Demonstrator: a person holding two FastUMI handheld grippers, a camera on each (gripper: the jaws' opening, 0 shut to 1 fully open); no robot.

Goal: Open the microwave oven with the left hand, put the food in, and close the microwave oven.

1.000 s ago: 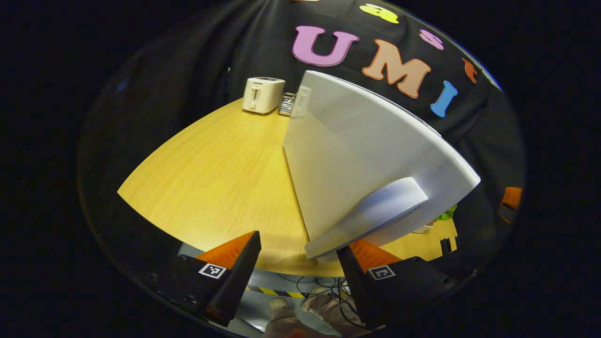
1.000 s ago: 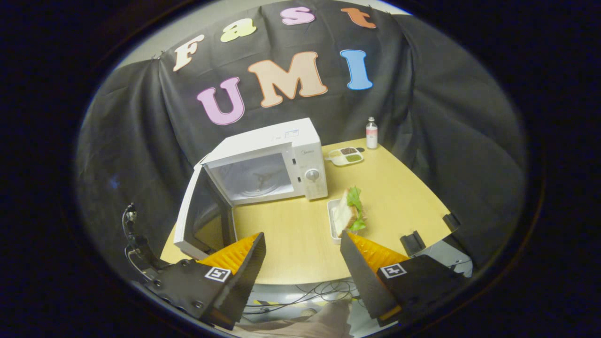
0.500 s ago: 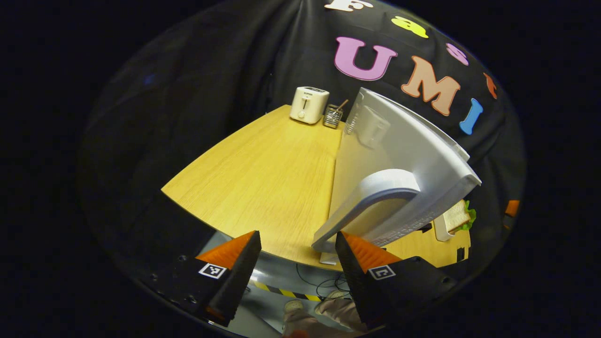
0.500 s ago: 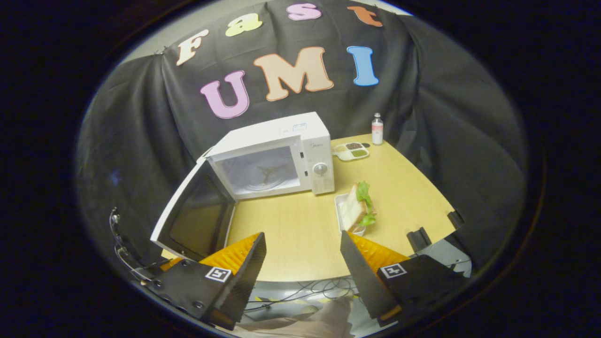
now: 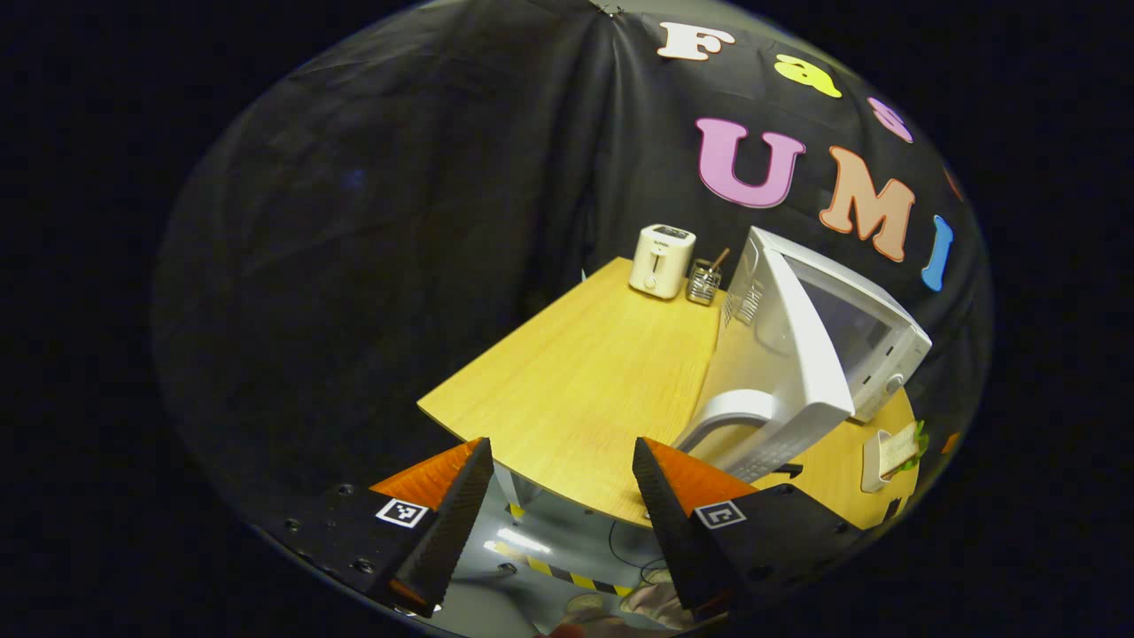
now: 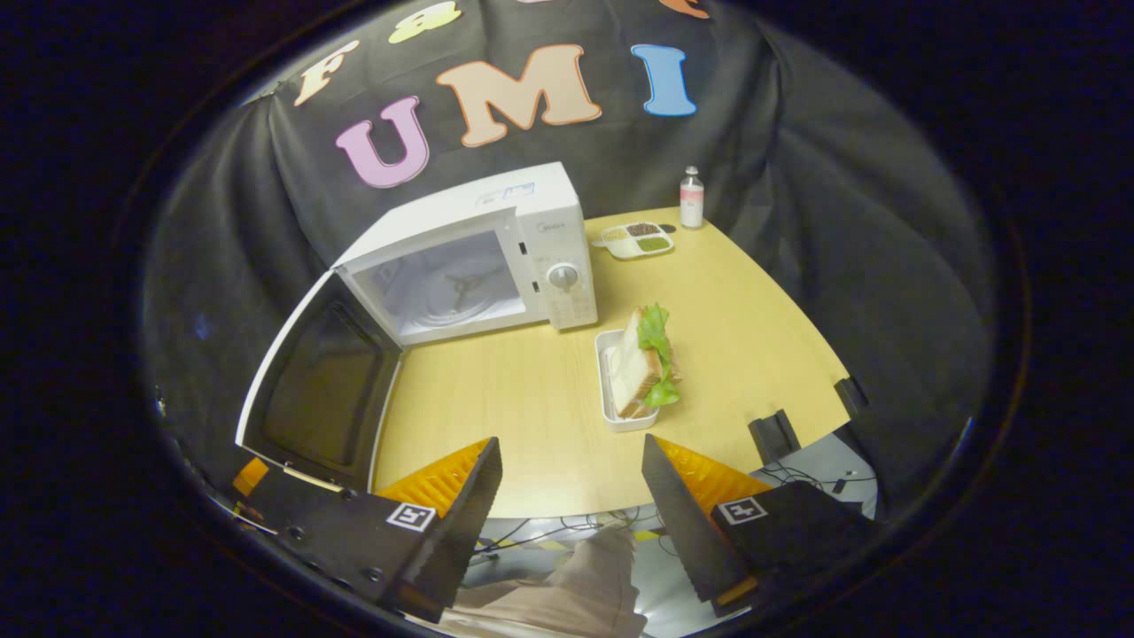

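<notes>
Table (image 6: 549, 416): one microwave (image 6: 496, 257), one sandwich (image 6: 642, 363)

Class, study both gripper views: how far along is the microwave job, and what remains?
Done: the microwave door hangs wide open. In hand: nothing; the left gripper and right gripper are open and empty. Left: the sandwich sits in its white tray on the table, to go in, then shut the door.

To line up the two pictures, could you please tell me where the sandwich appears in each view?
Left gripper view: the sandwich is small at the far right edge, beyond the microwave door.
Right gripper view: centre, in its white tray, right of the microwave.
Shared landmark: the open microwave door.
</notes>
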